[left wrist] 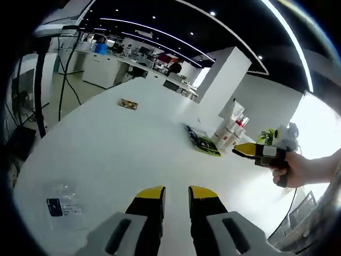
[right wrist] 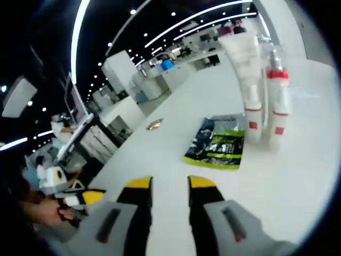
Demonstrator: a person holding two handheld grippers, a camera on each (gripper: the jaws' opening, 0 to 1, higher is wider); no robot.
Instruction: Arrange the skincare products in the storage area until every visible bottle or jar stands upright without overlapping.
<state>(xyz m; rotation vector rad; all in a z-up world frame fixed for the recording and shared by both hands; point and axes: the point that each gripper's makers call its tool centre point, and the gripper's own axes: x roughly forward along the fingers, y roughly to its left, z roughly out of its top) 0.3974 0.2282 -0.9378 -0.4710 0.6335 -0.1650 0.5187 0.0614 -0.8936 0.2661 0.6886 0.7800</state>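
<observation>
Hovering above the white tabletop (left wrist: 133, 149), the left gripper (left wrist: 175, 193) has its yellow-tipped jaws a little apart with nothing between them. In the left gripper view, the skincare bottles (left wrist: 230, 128) stand upright in a tight cluster near the tabletop's far right edge, beside a white pillar (left wrist: 224, 80). A green and black sachet (left wrist: 202, 141) lies flat just in front of them. A clear plastic packet (left wrist: 61, 205) with a dark label lies near the near left edge, and a small brown packet (left wrist: 128, 104) sits well apart toward the far side.

In the right gripper view, the right gripper (right wrist: 169, 184) also has its jaws parted and empty, aimed at the sachet (right wrist: 218, 141). Behind it stand a white tube (right wrist: 246, 74) and a red-capped bottle (right wrist: 277, 96), both upright and touching or nearly so.
</observation>
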